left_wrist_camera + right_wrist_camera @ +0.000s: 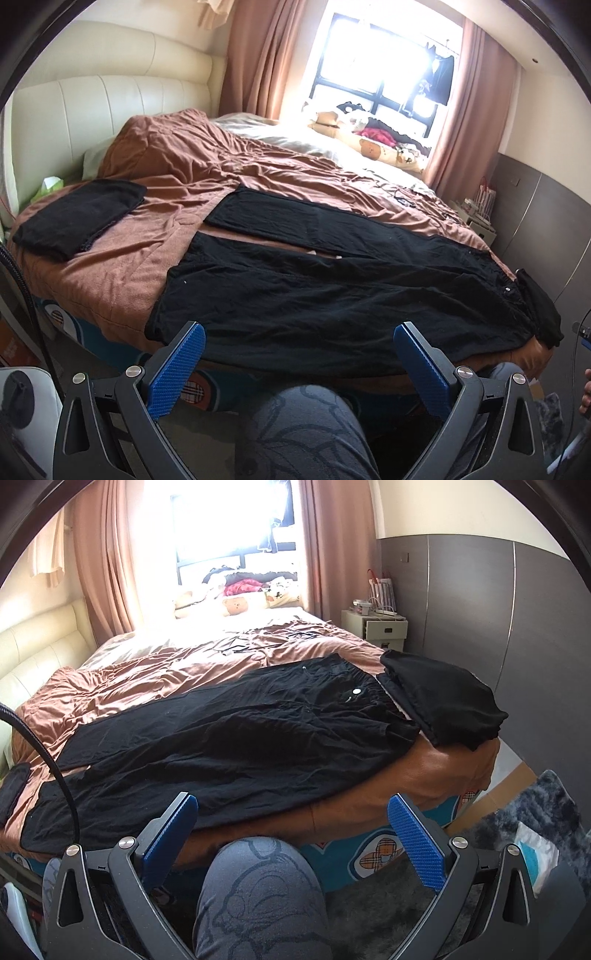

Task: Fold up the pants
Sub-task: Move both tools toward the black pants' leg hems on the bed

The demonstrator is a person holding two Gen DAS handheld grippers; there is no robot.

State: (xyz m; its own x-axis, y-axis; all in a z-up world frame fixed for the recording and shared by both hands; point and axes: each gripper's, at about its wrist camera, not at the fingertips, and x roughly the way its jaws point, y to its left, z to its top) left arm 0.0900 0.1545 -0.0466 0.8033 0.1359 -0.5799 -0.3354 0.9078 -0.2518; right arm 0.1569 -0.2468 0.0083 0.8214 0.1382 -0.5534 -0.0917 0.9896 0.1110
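Now the left gripper (298,345) gapes empty off the bed's (122,284) near edge. Black pants (314,295) lie flat along that edge, 2 leg ends left, waistband at the right corner. Right gripper (292,818) likewise gapes empty.

Both wrist cameras low at near bed (122,266) edge, facing window (229,524); left looks from pants (314,295) hems, right nearer waistband.

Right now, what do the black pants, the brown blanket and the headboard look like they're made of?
Black pants: soft matte fabric, probably cotton knit, finely creased. Brown blanket: thin cloth with slight sheen, heavily wrinkled. Headboard: cream padded leather or imitation; glossy, stitched panels.
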